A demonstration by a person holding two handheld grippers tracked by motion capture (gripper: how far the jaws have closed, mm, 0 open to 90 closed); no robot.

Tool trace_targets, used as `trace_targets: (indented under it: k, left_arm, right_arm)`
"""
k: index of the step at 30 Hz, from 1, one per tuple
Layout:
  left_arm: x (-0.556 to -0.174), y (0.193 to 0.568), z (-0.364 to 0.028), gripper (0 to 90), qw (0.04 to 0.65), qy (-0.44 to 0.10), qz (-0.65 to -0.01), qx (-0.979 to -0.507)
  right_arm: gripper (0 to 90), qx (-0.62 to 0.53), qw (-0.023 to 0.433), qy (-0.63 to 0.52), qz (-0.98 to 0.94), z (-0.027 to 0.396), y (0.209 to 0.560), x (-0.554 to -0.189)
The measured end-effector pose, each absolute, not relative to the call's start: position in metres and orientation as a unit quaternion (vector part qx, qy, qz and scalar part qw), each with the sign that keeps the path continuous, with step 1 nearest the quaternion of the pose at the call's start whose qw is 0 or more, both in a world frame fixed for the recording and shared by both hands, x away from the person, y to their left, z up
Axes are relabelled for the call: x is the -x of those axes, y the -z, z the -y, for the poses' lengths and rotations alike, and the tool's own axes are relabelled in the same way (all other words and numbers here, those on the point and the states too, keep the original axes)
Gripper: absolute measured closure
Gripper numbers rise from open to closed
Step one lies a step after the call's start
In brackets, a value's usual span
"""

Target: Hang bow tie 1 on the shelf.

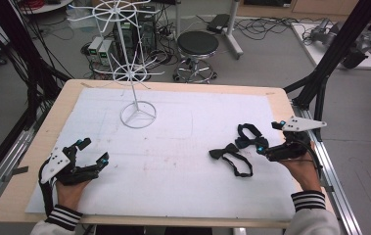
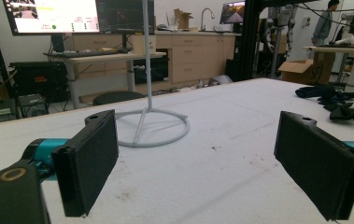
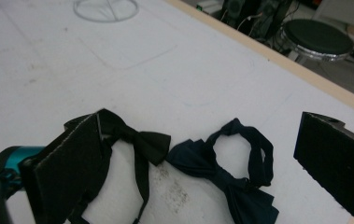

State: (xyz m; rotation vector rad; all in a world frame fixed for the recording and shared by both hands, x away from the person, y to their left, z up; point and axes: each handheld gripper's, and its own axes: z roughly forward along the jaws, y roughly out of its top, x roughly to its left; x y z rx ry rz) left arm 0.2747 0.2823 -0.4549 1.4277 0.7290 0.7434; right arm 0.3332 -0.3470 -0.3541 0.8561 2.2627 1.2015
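Right gripper (image 1: 267, 147): released, jaws spread wide, hovering low over the two bow ties at the worktop's right side; it grasps nothing.
Black bow tie (image 3: 137, 140): lies flat just ahead of the right gripper's left jaw, its strap looping back toward that jaw.
Navy bow tie (image 3: 230, 175): lies between the right gripper's jaws, touching or almost touching the black one at their bows; strap curled in a loop on the far side.
Left gripper (image 1: 89, 154): also released and holding nothing, resting well apart from the ties, with the stand straight ahead of it.
Wire stand (image 1: 135, 93): white, with a ring base and spoked tiers, well ahead of both grippers.
Risk, double pick: the ties lie so close that a closing gripper could catch both, or snag one strap and drag the other along.
Risk, poor hold: pinching only a thin strap could let the bow swing or slip out on the lift.
Risk, stand: it looks light, so a nudge while hanging a tie might tip it.
Worktop (image 1: 183, 196): white sheet over a wooden board, faintly scuffed and stained.
Room: a round stool (image 1: 197, 46), tangled cables on the floor, desks and monitors beyond.
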Motion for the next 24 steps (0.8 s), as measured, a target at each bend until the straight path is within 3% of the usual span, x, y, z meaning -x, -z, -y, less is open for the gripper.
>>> trace_targets:
  k: [24]
  left_arm:
    - [-0.275,0.455,-0.282,14.2,0.635,-0.325,-0.319,-0.624]
  right_arm:
    - [1.6,-0.315,0.164,-0.312,-0.881,0.351,0.380,-0.388]
